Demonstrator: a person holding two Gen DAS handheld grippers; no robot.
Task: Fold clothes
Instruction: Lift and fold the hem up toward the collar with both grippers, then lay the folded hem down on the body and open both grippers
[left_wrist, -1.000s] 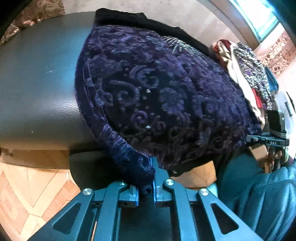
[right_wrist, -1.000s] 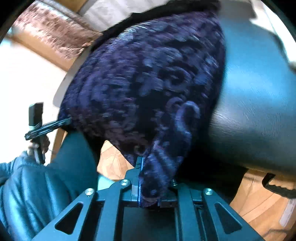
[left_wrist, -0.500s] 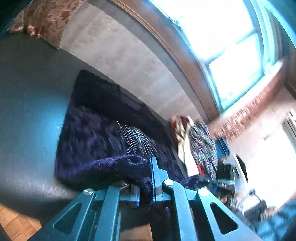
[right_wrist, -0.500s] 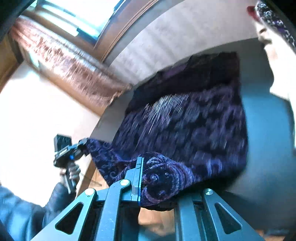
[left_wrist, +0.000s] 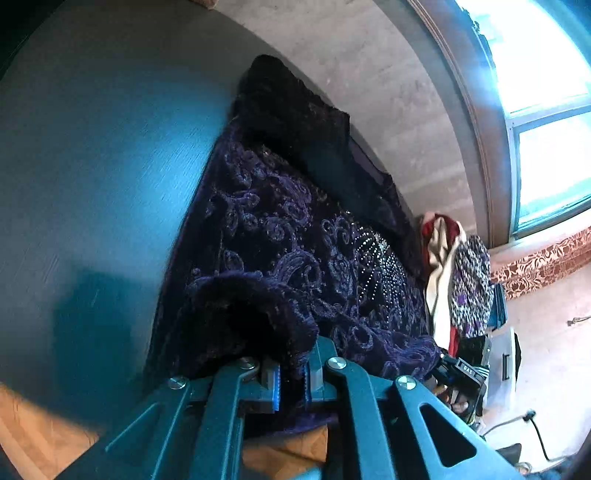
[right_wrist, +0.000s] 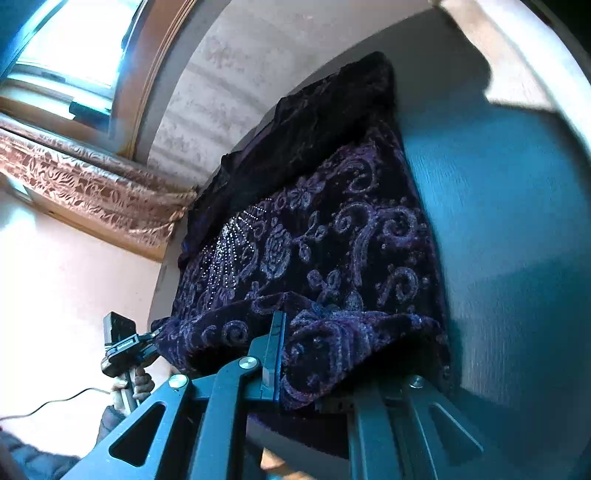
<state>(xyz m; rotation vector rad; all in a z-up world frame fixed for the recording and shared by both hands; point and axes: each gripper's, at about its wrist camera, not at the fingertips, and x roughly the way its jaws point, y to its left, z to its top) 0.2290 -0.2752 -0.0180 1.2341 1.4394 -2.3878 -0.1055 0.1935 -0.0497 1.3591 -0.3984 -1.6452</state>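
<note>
A dark purple velvet garment (left_wrist: 288, 236) with raised swirl patterns and a beaded patch lies on a dark table (left_wrist: 92, 166). My left gripper (left_wrist: 291, 373) is shut on its near hem at one corner, lifted above the cloth. My right gripper (right_wrist: 295, 354) is shut on the other near corner of the garment (right_wrist: 332, 258), also lifted. The cloth drapes over my right gripper and hides its right finger. The hem hangs stretched between both grippers above the table's near edge. The left gripper also shows in the right wrist view (right_wrist: 147, 341), and the right one in the left wrist view (left_wrist: 443, 363).
A heap of other clothes (left_wrist: 458, 284), cream, red and patterned, lies at the table's far right by the wall. A window (left_wrist: 546, 110) and a patterned curtain (right_wrist: 85, 173) stand behind. The table top (right_wrist: 517, 221) beside the garment is bare. A wooden floor (left_wrist: 29, 435) is below.
Both grippers have lifted the near hem from below the table edge and carried it up and forward over the garment. The cameras now look across the table towards the wall.
</note>
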